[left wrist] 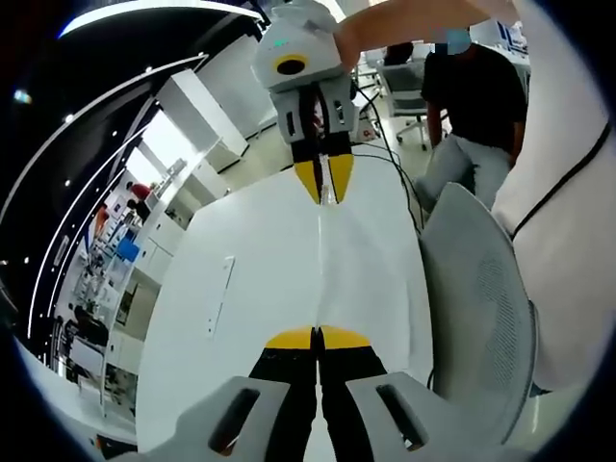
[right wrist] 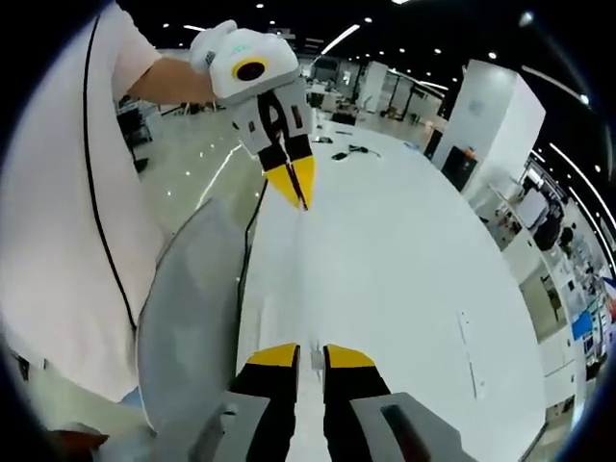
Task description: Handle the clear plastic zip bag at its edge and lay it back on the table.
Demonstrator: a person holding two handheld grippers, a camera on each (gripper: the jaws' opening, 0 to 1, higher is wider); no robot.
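The clear zip bag (left wrist: 320, 255) is almost invisible, showing as a thin pale line stretched edge-on above the white table (left wrist: 250, 289) between the two grippers. In the left gripper view my left gripper (left wrist: 318, 337) has its yellow tips pressed together on the near end of that line. My right gripper (left wrist: 325, 188) faces it from the far side, with a clear sliver between its tips. In the right gripper view my right gripper (right wrist: 311, 358) holds a thin clear edge in a narrow gap. The left gripper (right wrist: 298, 197) points back at it over the table (right wrist: 404, 250), tips together.
A grey mesh chair (left wrist: 481, 289) (right wrist: 192, 308) stands against the table's edge beside a person in a white shirt (right wrist: 67, 212). A black cable (left wrist: 395, 173) trails off the table. A thin pale strip (left wrist: 219, 294) (right wrist: 469, 351) lies on the tabletop. Another person (left wrist: 472, 87) stands behind.
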